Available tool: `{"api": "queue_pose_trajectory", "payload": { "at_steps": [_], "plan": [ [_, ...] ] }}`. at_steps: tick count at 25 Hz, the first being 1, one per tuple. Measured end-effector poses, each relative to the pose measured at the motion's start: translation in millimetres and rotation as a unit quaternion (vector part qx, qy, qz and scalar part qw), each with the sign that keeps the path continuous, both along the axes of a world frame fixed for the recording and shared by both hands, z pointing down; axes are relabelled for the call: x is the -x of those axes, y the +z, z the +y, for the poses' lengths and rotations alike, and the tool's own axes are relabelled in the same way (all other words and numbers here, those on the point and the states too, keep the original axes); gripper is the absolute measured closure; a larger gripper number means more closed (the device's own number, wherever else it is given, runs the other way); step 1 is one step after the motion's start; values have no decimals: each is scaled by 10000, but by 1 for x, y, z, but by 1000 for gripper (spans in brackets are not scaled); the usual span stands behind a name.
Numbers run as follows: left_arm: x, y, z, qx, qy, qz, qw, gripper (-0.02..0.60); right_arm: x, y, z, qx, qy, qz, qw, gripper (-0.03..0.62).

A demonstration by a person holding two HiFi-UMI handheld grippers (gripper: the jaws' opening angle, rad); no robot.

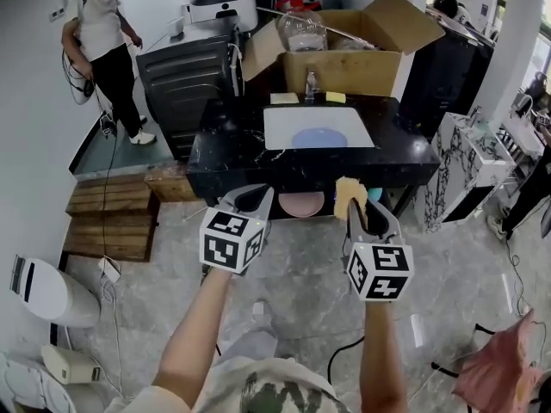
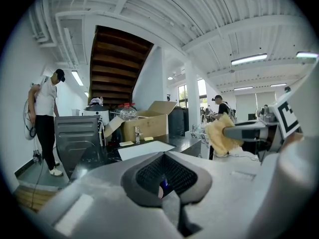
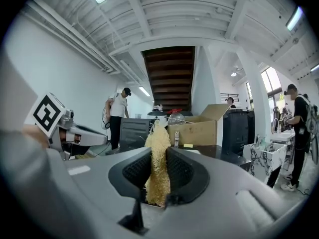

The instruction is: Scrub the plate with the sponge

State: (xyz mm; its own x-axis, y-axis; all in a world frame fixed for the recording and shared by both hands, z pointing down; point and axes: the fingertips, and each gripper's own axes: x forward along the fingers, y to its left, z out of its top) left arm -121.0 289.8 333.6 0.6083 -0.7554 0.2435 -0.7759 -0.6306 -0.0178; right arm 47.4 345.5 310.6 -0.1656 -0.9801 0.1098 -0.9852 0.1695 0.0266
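Note:
My right gripper (image 1: 362, 208) is shut on a yellow fibrous sponge (image 1: 348, 194), which stands up between the pads in the right gripper view (image 3: 157, 158). My left gripper (image 1: 251, 198) hangs beside it, jaws closed together with nothing held (image 2: 162, 182). Both are in the air short of a black table (image 1: 232, 157). A blue plate (image 1: 318, 138) lies on a white mat (image 1: 284, 119) on that table. Half of a pink plate (image 1: 301, 203) shows just below the table's front edge, between the two grippers.
An open cardboard box (image 1: 344, 58) and two yellow pads (image 1: 336, 97) sit at the table's back. A dark cabinet (image 1: 185, 76) and wooden pallets (image 1: 112, 218) are on the left, a marble-patterned stand (image 1: 469, 166) on the right. A person (image 1: 108, 41) stands far left.

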Motion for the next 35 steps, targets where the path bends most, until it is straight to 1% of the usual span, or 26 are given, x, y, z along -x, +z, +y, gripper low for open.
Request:
{"api": "queue_pose_trajectory", "payload": {
  "at_steps": [4, 9, 19, 25, 29, 35],
  "plan": [
    [-6, 2, -26, -34, -22, 62, 10000, 580, -6, 3, -22, -4, 12, 40, 10000, 525],
    [-18, 7, -71, -28, 56, 83, 9999, 580, -16, 9, -65, 52, 79, 90, 9999, 525],
    [-29, 15, -200, 104, 205, 75, 9997, 580, -18, 17, -192, 287, 130, 114, 9994, 525],
    [-31, 19, -262, 183, 341, -4, 9992, 580, -15, 15, -257, 363, 178, 107, 9991, 525],
    [-27, 23, -296, 243, 371, 1, 9990, 580, -10, 19, -292, 439, 184, 106, 9988, 525],
    [-25, 32, -334, 345, 441, 57, 9984, 580, -7, 26, -329, 578, 260, 143, 9979, 525]
  ]
}}
